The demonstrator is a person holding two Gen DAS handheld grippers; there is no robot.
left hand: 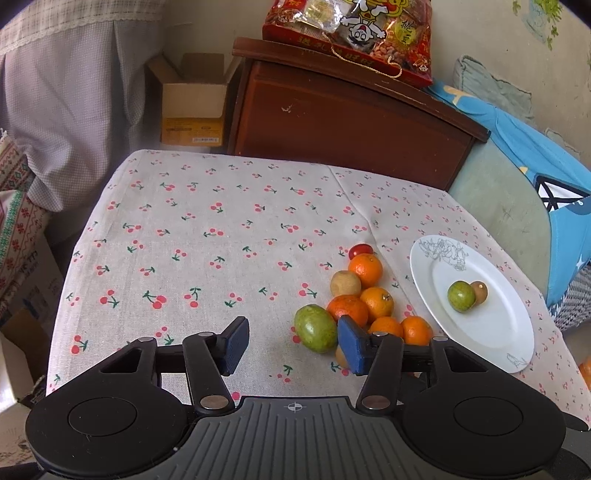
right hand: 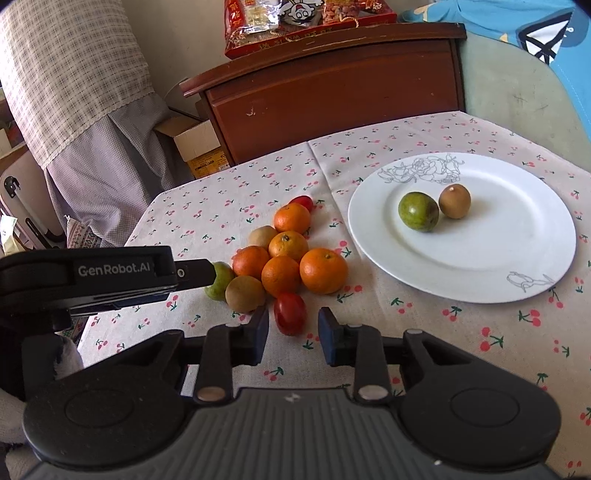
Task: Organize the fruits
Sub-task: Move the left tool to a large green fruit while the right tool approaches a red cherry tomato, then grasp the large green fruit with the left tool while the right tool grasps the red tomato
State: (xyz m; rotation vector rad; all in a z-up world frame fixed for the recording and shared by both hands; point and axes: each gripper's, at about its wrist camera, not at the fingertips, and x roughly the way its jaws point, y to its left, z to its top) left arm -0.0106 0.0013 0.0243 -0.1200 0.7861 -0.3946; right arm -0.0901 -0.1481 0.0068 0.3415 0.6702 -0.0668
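Several oranges [right hand: 323, 270], brown fruits [right hand: 245, 293] and two cherry tomatoes lie heaped on the cherry-print tablecloth. A white plate [right hand: 480, 254] to their right holds one green fruit [right hand: 418, 211] and one brown fruit [right hand: 454, 201]. My left gripper [left hand: 293, 345] is open; a green oval fruit [left hand: 316, 328] lies between its fingers close to the right pad, with a clear gap to the left pad. My right gripper [right hand: 293, 334] is open and narrow, and a red cherry tomato [right hand: 290, 314] sits just ahead of its fingertips, untouched. The right wrist view shows the left gripper's finger [right hand: 195, 273] beside that green fruit [right hand: 221, 281].
A brown wooden cabinet [left hand: 351, 122] with a red snack bag [left hand: 351, 33] on top stands behind the table. An open cardboard box [left hand: 194, 103] sits on the floor at the back left. A green chair with a blue cloth [left hand: 546, 177] is to the right of the table.
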